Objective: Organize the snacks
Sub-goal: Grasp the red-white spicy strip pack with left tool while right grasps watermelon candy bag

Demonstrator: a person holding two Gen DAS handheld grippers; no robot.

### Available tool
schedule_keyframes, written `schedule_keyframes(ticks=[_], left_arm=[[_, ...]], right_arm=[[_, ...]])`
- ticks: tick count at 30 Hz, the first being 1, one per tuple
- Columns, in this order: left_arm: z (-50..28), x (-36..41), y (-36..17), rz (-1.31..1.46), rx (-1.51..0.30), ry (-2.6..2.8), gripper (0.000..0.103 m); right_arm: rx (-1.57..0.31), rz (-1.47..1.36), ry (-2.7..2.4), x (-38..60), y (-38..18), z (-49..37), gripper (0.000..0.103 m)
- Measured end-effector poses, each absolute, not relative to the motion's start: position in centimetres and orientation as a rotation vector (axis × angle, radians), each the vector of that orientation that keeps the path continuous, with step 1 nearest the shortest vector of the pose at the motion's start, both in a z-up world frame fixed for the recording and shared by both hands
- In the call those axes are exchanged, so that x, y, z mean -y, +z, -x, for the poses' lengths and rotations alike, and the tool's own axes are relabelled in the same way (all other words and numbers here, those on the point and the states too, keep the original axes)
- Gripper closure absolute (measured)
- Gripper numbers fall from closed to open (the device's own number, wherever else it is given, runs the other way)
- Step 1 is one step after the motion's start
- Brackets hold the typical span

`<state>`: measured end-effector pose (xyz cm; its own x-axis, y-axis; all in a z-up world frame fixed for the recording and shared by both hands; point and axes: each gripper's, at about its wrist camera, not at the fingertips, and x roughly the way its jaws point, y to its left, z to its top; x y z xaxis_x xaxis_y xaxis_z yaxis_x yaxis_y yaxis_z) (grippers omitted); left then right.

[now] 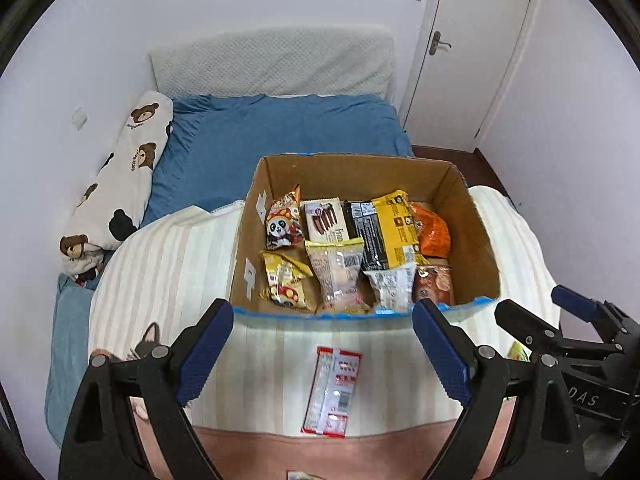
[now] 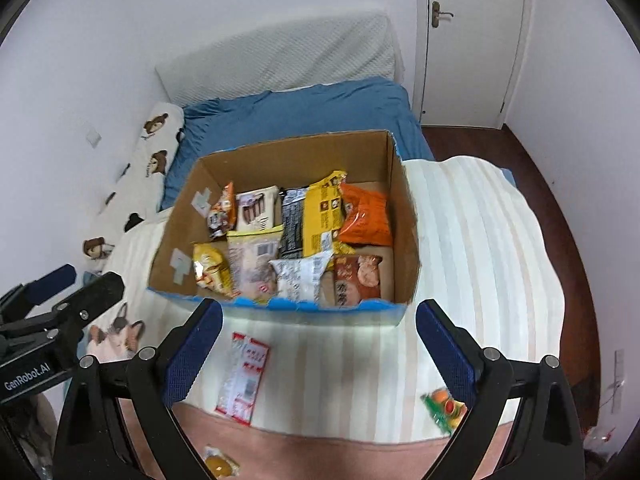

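- brown cardboard box (image 1: 476,236) with blue tape along its near rim sits on a cream striped blanket (image 1: 168,272) on the bed.
- inside the box lie many snack packs, side by side and partly on top of each other.
- a panda snack bag (image 1: 283,220) is at the far left of the box, and a chocolate stick pack (image 1: 325,220) is just beside it.
- a yellow pack (image 1: 396,224) lies over a black pack (image 1: 366,236) in the middle.
- an orange bag (image 1: 434,232) is at the far right of the box.
- a small yellow bag (image 1: 285,280) and a clear wrapped pack (image 1: 339,276) lie along the near side of the box.
- a red and white snack pack (image 1: 331,392) lies flat on the blanket, outside the box, near its front wall.
- the left gripper (image 1: 322,356) hangs above that pack with its blue fingers wide apart and nothing between them.
- the right gripper (image 2: 320,356) is also wide apart and holds nothing.
- a small fruit-picture pack (image 2: 444,404) lies on the blanket near the right gripper's right finger.
- a small yellow-orange pack (image 2: 218,464) lies on the pink part of the cover (image 2: 320,456) at the bottom.
- a bear-print pillow (image 1: 120,184) lies along the wall beside a blue sheet (image 1: 280,128).
- a white door (image 2: 472,40) is shut at the back.
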<state>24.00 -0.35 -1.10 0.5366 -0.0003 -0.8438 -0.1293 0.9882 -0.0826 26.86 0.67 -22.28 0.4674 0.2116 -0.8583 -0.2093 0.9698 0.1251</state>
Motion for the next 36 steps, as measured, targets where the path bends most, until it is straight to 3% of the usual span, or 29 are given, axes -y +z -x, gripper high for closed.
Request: schedule_keyframes(ticks=[6,17,31,33,36], left_arm=[[-19.9,1.1,-2.0,0.153,-1.013,0.094,0.011],[-14.2,2.4,-13.9,0.176,-1.317,0.104,0.011],[-21.4,4.5,-23.5,0.193,-1.493,0.106,0.011],[-22.8,4.9,-24.8,0.189,-1.529,0.091,0.011],[-24.1,5.5,-25.9,0.177,-1.551,0.073,0.011]], right_arm=[[-1.122,-0.108,0.245,2.5,-24.0,-22.4,0.004],[-1.444,-0.382,0.038,13.7,-37.5,-14.4,0.003],[-1.426,-0.629,-0.146,19.2,-43.6,-23.8,0.004],[-1.427,-0.655,-0.159,19.2,-44.5,-24.4,0.011],[-1.401,-0.572,-0.191,18.5,-44.8,-24.8,0.032]])
